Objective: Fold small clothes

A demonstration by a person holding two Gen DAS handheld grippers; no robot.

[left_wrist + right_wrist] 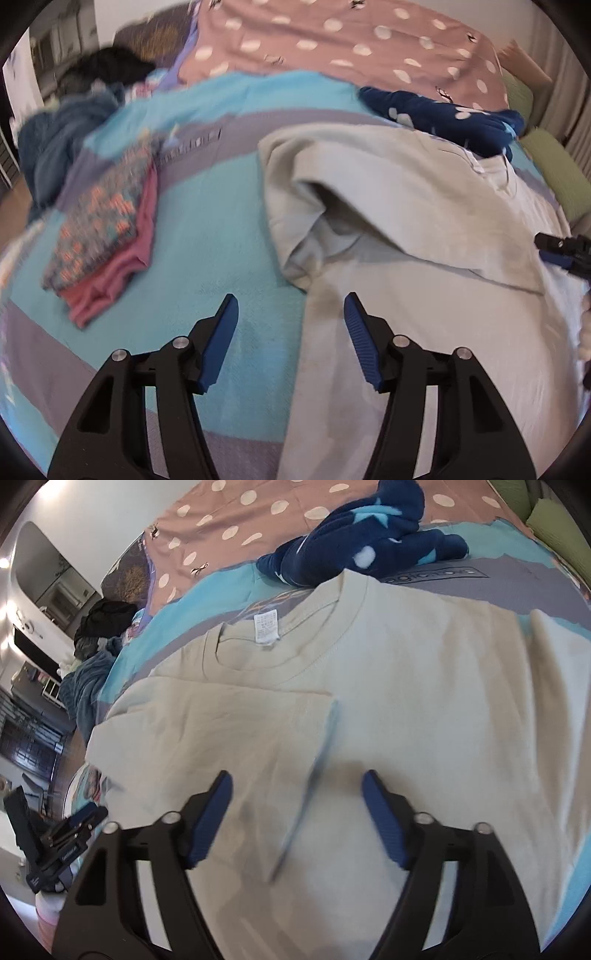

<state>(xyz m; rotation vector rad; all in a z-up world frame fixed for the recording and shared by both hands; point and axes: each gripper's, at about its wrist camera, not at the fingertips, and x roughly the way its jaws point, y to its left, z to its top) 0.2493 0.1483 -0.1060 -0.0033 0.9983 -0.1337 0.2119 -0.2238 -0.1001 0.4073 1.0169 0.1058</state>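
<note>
Bedding carries everything: a turquoise-and-grey striped blanket (pixel 207 236) spread over the bed, with a pink white-dotted duvet (pixel 332 40) along its far edge. No basket or box shows, so the clothes lie loose. A folded stack of patterned and pink garments (pixel 107 243) sits toward the blanket's left side, and a crumpled navy spotted garment (pixel 354 542) lies near the far edge. The pale beige cotton T-shirt (pixel 406 686) lies flat in the blanket's middle, collar away, one sleeve side folded in over the body (its white label shows). The right gripper (pixel 297 816) hangs over that folded edge, fingers wide apart, gripping nothing. The left gripper (pixel 290 339) straddles the shirt's side edge, fingers apart and empty.
</note>
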